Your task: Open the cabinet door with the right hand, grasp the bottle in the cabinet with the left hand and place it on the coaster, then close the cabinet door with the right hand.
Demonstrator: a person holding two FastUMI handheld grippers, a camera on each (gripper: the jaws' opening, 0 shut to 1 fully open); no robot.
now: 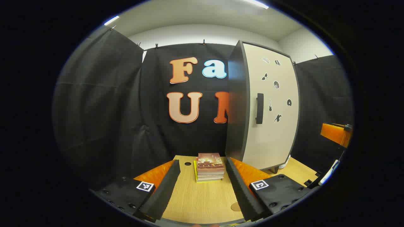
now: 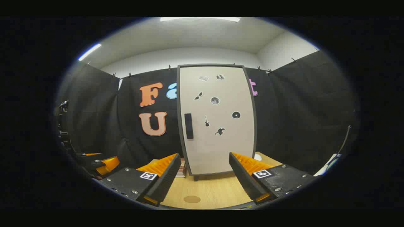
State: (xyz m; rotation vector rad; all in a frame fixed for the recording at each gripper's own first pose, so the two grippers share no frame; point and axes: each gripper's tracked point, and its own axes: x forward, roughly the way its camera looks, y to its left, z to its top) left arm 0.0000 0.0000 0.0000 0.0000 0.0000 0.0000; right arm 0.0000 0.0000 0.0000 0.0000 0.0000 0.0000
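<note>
- Left gripper (image 1: 202, 186), ribbed fingers spread wide, holds nothing above the pale wood-grain table (image 1: 202, 201).
- Right gripper (image 2: 205, 176) is likewise wide and empty.
- Beyond stands the tall cream cabinet door (image 2: 217, 126), closed, with a dark bar handle (image 2: 188, 126).
- A round tan coaster (image 2: 192, 199) lies flat on the table.

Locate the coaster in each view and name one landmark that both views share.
Left gripper view: the coaster lies low on the table, against the inner edge of the view's right finger.
Right gripper view: the coaster lies low on the table, between the two fingers.
Shared landmark: the cabinet door's dark handle.
</note>
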